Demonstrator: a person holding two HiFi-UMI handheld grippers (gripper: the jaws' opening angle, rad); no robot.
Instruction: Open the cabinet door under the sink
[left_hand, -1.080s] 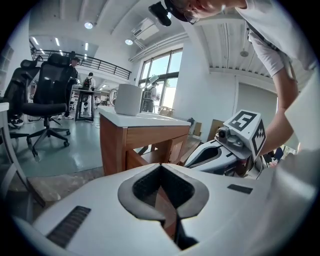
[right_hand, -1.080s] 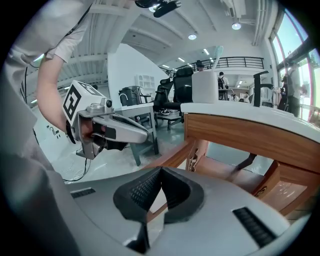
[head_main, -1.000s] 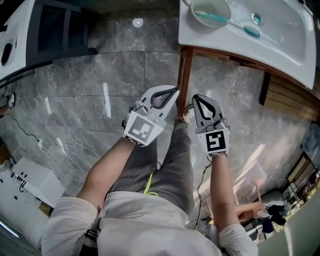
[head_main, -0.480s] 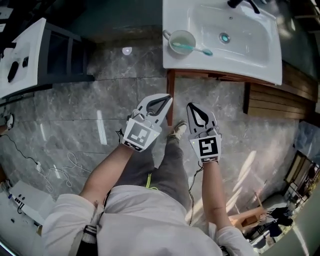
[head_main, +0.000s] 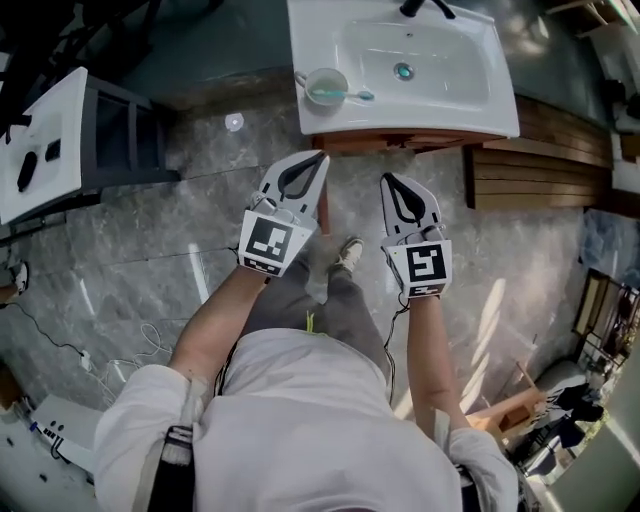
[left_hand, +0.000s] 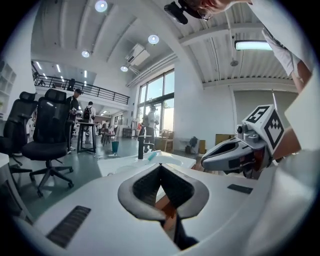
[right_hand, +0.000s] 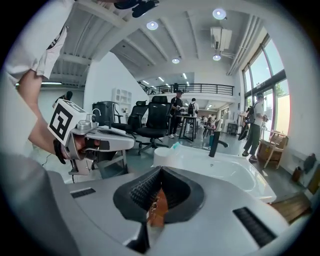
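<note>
Wood of the cabinet (head_main: 385, 143) shows only as a narrow brown strip beneath the front edge of the white sink (head_main: 460, 118). From this steep angle its door cannot be made out as open or closed. A cup (head_main: 327, 87) with a toothbrush (head_main: 352, 95) stands at the sink's front left corner, and a dark faucet (head_main: 424, 8) rises at its back edge. A slatted wooden panel (head_main: 525, 175) lies just right of the cabinet.

The person stands on the grey marble floor (head_main: 150, 220), facing the sink, one shoe (head_main: 347, 250) forward. The left hand-held gripper (head_main: 321, 158) points at the cabinet's front left corner, its tip close to the wood there, though contact cannot be told. The right hand-held gripper (head_main: 386, 180) points at the cabinet front a little further right and hangs short of it. Each gripper view shows the two jaws pressed together tip to tip, with nothing held between them.
</note>
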